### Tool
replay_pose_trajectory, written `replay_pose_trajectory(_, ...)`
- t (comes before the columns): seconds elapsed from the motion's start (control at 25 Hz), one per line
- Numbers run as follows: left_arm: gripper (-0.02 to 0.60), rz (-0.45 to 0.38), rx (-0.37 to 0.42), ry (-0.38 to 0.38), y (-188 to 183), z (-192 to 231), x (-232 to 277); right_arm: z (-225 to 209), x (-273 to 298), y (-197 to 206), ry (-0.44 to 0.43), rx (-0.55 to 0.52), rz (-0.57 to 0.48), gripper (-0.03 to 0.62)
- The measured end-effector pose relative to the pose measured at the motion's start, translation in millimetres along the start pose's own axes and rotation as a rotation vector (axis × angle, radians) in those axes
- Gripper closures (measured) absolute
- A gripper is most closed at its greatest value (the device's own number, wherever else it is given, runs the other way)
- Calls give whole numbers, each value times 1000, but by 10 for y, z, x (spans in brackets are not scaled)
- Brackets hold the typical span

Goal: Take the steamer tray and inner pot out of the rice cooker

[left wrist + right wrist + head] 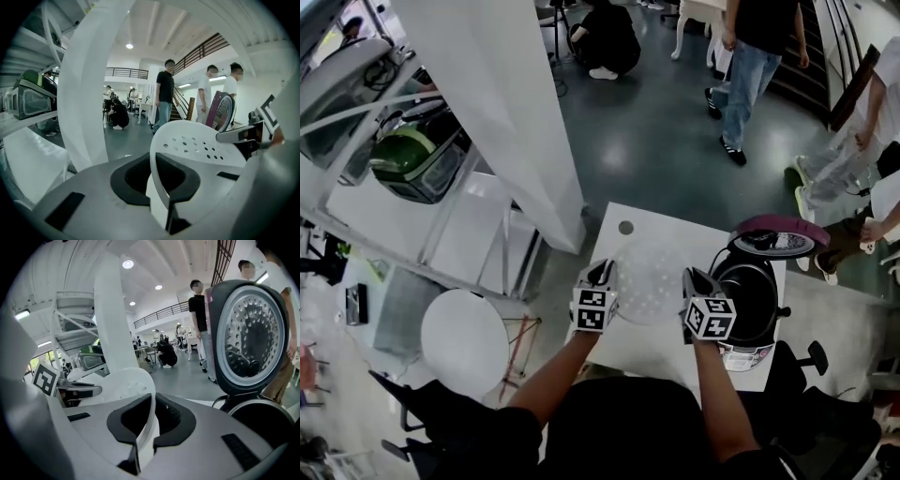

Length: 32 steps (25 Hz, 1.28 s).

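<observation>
Steamer tray [649,281] is already out of the rice cooker [741,356], held over the white counter [675,220] by the left gripper [602,275] and right gripper [697,279], fingers clamped on opposite rim edges. The inner pot [748,292] apparently sits inside, not yet lifted.

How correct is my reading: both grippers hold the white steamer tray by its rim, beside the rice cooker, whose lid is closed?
One thing is wrong: the lid stands open above the rice cooker, as the right gripper view shows. The rest holds: the left gripper and right gripper each grip the steamer tray by its rim.
</observation>
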<state>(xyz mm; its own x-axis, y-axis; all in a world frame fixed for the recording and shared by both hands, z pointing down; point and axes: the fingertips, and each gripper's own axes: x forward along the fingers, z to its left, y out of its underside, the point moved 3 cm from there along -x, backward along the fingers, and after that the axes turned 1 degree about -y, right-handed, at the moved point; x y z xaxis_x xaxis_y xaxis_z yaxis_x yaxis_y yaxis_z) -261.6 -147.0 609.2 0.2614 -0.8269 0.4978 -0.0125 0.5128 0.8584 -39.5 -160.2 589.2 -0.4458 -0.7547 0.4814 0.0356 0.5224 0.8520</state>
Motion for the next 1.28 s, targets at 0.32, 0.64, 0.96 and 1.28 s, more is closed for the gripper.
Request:
replay_pose_trajectory(0.32,554,106,10,41,449,490,319,192,537,465,51,7,100,577)
replay_pose_trajectory(0.64,554,231,27,85,1043,702,793,51,1048,1207,94,52,226,575)
replay_pose_trajectory(0.96,554,310,42,92,1439,942,1306,-47,1599,1545,115,37,304,572)
replay_pose_trajectory(1.28,554,341,69,89,1692,1015,1483,-99,1824,1851,129,39,369,571)
